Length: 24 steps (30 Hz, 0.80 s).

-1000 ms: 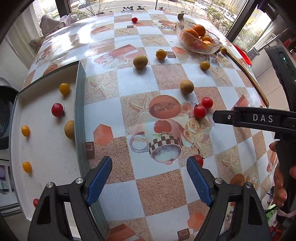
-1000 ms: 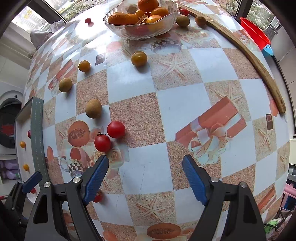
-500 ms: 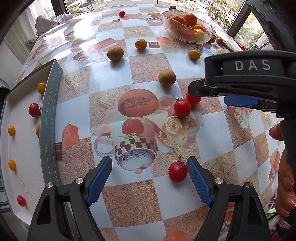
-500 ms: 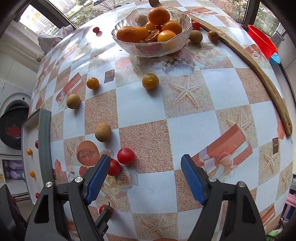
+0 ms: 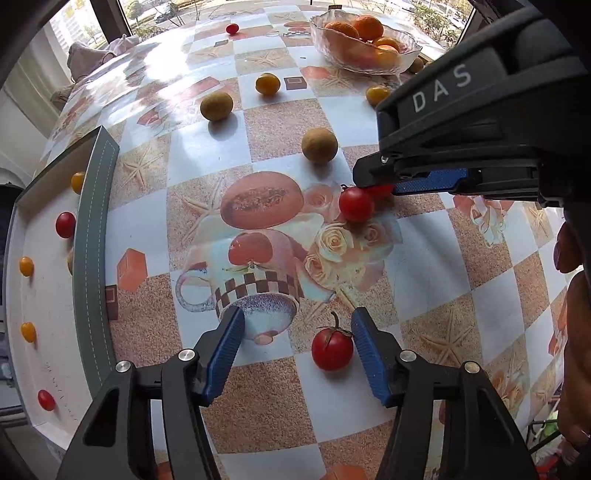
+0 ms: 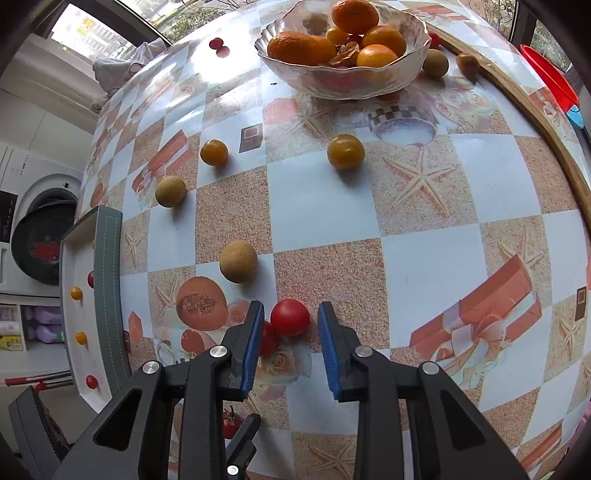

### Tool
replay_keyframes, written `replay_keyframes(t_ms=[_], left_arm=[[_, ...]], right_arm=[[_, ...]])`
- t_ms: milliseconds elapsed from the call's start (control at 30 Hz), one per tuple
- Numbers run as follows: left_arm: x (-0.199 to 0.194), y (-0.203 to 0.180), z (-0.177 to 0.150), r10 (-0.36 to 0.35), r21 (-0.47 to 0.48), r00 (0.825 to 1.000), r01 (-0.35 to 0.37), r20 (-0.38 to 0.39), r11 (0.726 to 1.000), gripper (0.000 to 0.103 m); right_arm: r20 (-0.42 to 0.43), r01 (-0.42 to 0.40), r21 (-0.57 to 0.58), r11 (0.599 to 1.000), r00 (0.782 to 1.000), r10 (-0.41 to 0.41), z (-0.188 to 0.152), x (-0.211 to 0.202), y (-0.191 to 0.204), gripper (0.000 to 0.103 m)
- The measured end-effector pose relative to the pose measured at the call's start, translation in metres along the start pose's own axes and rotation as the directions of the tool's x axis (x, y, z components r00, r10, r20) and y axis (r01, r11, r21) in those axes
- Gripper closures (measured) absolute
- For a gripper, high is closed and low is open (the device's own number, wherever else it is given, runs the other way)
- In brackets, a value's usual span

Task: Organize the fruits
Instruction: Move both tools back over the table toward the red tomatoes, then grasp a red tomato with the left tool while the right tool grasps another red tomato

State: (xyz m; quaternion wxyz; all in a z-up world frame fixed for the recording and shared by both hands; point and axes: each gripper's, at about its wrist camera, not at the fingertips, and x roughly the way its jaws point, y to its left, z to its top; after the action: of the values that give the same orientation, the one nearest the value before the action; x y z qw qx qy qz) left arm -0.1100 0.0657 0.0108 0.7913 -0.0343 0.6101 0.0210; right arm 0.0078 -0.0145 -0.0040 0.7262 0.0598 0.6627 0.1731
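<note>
My left gripper [image 5: 297,345] is low over the table, fingers wide apart. A stemmed red tomato [image 5: 332,349] sits on the tablecloth [image 5: 424,258] between them, hard up against the right-hand pad [image 5: 365,350], w/ a clear gap to the other pad. Nothing gripped yet.

My right gripper [image 6: 290,345] has its fingers at a narrower spread, straddling a second red tomato [image 6: 290,317] near the tips. Small gap each side, can't tell if either pad touches. A third red tomato [image 6: 267,338] sits just outside the left-hand pad, partly hidden behind it and touching or nearly touching the second one. From the left cam that right gripper [image 5: 413,182] comes in from the right w/ the same pair of tomatoes at its tips.

Beyond: a tan round fruit [image 6: 238,261] near the tomatoes, another tan one [image 6: 170,191] further off, two yellow-orange fruits [image 6: 345,151] [image 6: 214,152] well apart on the cloth. Glass bowl [image 6: 343,79] at the far side holds oranges [image 6: 355,16]. Tray w/ grey rim [image 5: 92,258] at the table's left edge has small red and yellow cherry tomatoes [image 5: 65,224] spread out inside.
</note>
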Motion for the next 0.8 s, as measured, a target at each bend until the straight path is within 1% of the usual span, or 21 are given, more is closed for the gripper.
replay_keyframes(t_ms=[33,67,133,200,267,467,567,667,800], left_arm=[[-0.001,0.000,0.000,-0.006,0.002,1.000,0.006,0.005,1.000,0.059],[-0.003,0.002,0.001,-0.028,0.003,1.000,0.028,0.007,1.000,0.071],[-0.006,0.008,0.002,-0.060,0.002,0.998,0.060,0.000,0.998,0.083],[-0.009,0.017,0.002,-0.105,-0.018,0.994,0.105,-0.004,0.994,0.086],[-0.011,0.025,0.000,-0.143,-0.047,0.990,0.143,-0.004,0.989,0.087],[-0.016,0.049,-0.008,-0.204,-0.088,0.979,0.202,-0.015,0.975,0.087],[-0.019,0.055,-0.012,-0.220,-0.099,0.975,0.217,-0.018,0.971,0.087],[-0.026,0.052,-0.019,-0.225,-0.098,0.974,0.223,-0.019,0.970,0.087],[-0.025,0.052,-0.022,-0.240,-0.092,0.971,0.237,-0.019,0.967,0.087]], right_arm=[[-0.001,0.000,0.009,1.000,1.000,0.000,0.000,-0.001,-0.002,0.080],[0.000,-0.001,0.015,1.000,1.000,0.001,0.000,-0.001,-0.003,0.080],[0.005,-0.005,0.019,1.000,1.000,0.005,-0.001,-0.005,-0.006,0.080],[0.012,0.001,0.011,1.000,1.000,-0.001,-0.004,-0.009,-0.007,0.080],[0.017,0.012,0.002,1.000,1.000,-0.012,-0.007,-0.014,-0.009,0.080],[0.024,0.016,0.017,1.000,1.000,-0.016,-0.015,-0.023,-0.016,0.080],[0.025,0.013,0.023,1.000,1.000,-0.014,-0.019,-0.026,-0.016,0.080],[0.027,0.012,0.019,1.000,1.000,-0.013,-0.021,-0.029,-0.014,0.080],[0.026,0.013,0.022,1.000,1.000,-0.013,-0.024,-0.029,-0.012,0.080]])
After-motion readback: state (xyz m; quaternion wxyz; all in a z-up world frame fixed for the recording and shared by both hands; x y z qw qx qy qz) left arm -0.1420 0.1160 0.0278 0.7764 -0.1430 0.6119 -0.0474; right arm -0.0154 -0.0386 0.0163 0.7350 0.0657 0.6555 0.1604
